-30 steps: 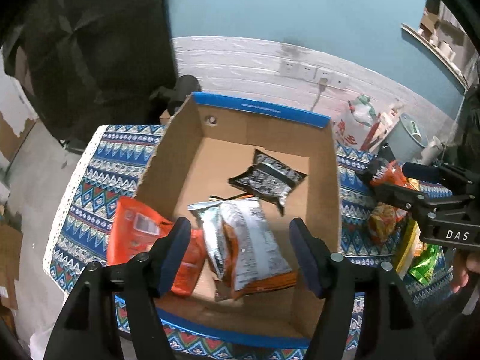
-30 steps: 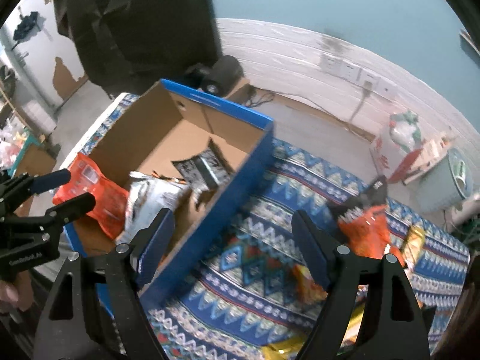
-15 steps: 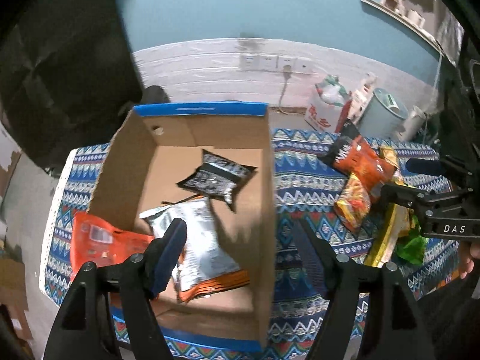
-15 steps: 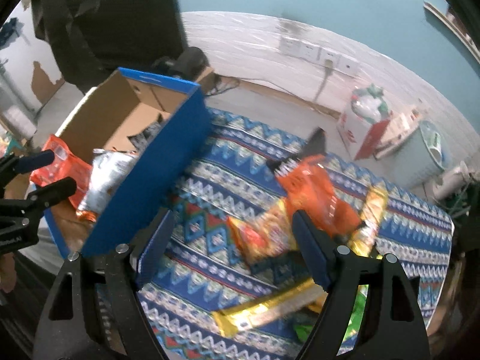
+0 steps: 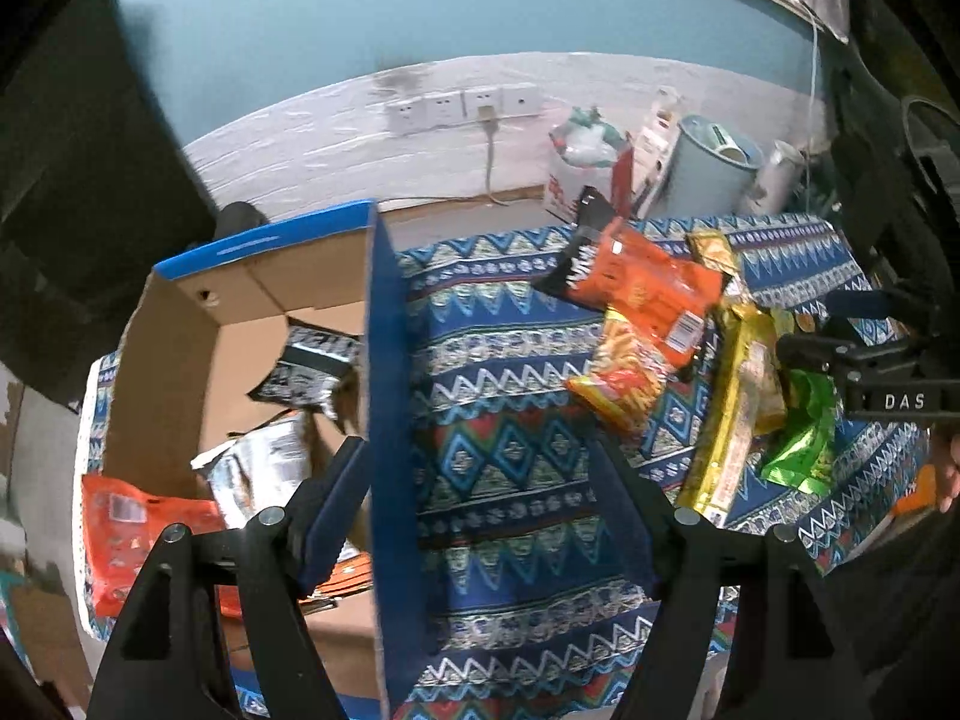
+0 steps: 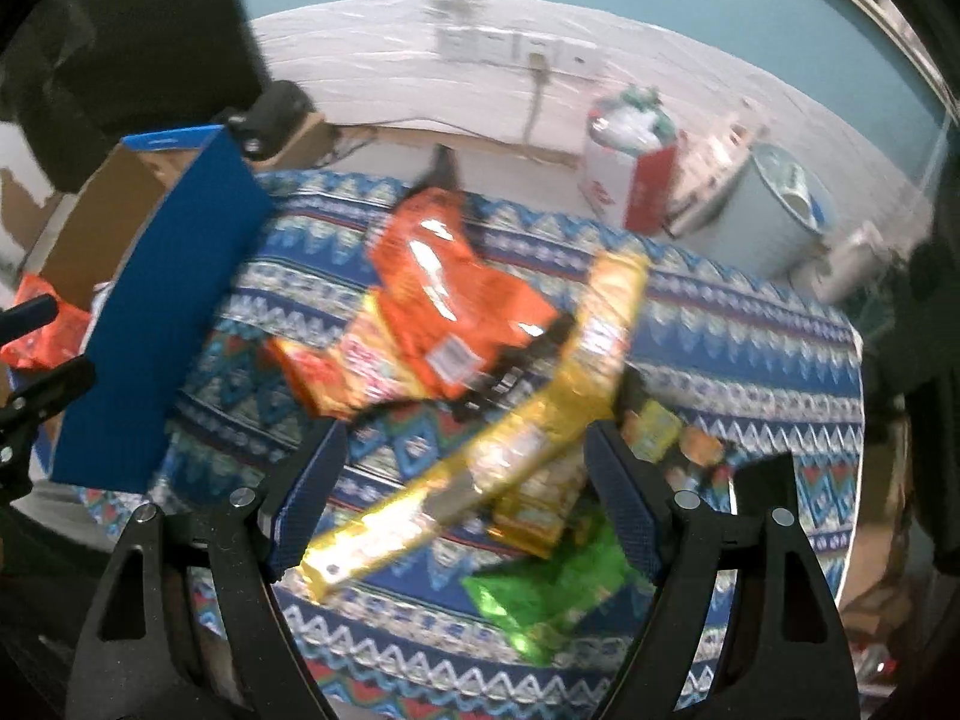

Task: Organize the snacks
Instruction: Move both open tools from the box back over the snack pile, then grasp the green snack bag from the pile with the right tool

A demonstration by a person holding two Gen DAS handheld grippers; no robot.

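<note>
The right gripper stands wide and empty above the snack pile, its jaws astride the long gold wrapper. That pack looks light, thin, crinkly and slick, likely to buckle if taken at an end, so a pinch across its narrow middle seems best. At its 11 o'clock lies the orange bag, puffy and soft; at 5 o'clock the green pouch. The left gripper, also parted with nothing between its pads, straddles the blue wall of the cardboard box, with packed snacks inside at 9 o'clock.
</note>
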